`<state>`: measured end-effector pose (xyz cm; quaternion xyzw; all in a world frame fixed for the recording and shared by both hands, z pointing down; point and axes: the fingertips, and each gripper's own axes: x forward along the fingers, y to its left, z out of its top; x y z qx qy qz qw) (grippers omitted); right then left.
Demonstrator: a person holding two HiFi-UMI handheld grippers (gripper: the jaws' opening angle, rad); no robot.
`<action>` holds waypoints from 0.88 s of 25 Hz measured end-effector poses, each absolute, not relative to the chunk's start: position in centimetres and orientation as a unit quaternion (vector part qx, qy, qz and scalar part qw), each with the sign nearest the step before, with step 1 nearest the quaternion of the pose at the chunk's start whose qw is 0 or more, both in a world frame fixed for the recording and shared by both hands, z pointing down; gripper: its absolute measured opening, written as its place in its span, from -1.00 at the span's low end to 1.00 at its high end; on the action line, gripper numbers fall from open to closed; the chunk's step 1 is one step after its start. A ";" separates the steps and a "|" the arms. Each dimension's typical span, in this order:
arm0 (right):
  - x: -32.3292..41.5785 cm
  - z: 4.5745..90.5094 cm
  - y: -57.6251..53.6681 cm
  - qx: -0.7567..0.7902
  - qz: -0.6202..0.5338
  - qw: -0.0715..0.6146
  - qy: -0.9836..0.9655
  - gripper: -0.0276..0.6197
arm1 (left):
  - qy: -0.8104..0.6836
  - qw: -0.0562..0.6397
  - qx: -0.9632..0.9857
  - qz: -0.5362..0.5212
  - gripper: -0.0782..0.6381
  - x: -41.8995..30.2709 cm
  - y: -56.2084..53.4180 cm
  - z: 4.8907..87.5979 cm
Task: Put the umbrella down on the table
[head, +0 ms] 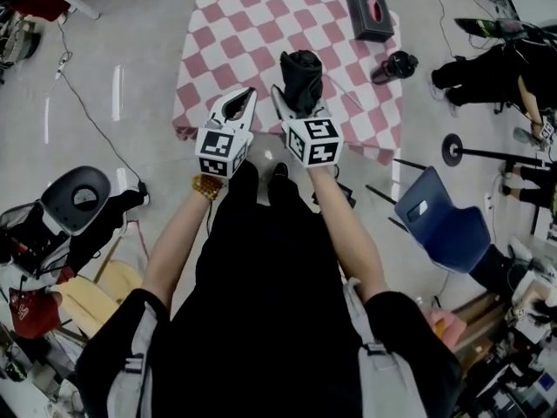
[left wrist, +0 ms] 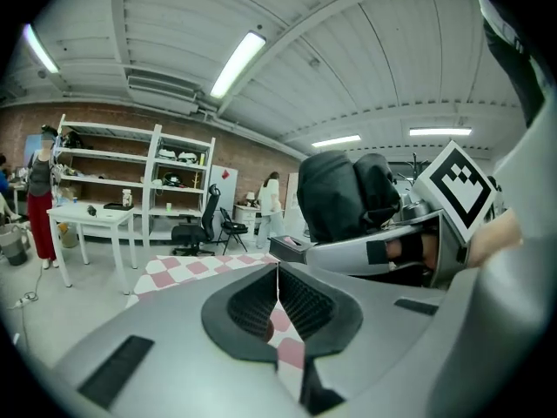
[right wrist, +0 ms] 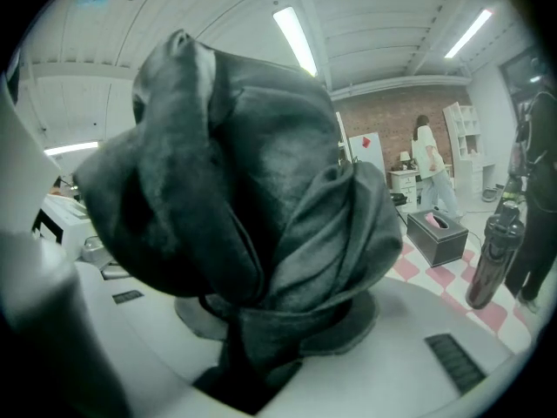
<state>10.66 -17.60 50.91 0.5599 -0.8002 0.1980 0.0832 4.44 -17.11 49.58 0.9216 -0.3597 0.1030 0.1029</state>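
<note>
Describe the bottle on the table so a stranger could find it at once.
Find the table with red-and-white checks. At its right edge in the head view sits a dark tissue box, the bottle close beside it. The bottle is tall and round; the box is low and rectangular.

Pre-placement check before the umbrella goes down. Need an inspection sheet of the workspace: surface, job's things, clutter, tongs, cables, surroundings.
Surface: table under a pink-and-white checked cloth; near left part bare.
Job's things: black folded umbrella, held over the table's near side, not yet set down.
Clutter: dark tissue box at the far right corner; dark bottle near the right edge.
Tongs: right tongs shut on the umbrella; left tongs shut, nothing between them.
Cables: cable on the floor left of the table; nothing seen on the cloth.
Surroundings: blue chair on the right; shelves by the brick wall.
</note>
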 end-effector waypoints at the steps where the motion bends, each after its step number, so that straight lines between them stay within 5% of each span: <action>1: 10.5 51.2 -18.0 0.563 0.204 0.082 -0.797 -0.39 | -0.354 0.106 0.924 0.103 -0.74 4.1 -17.6 49.9; 22: 12.6 54.6 -24.1 0.538 0.314 0.067 -0.780 -0.41 | -0.326 0.153 0.927 0.107 -0.74 6.5 -22.2 51.9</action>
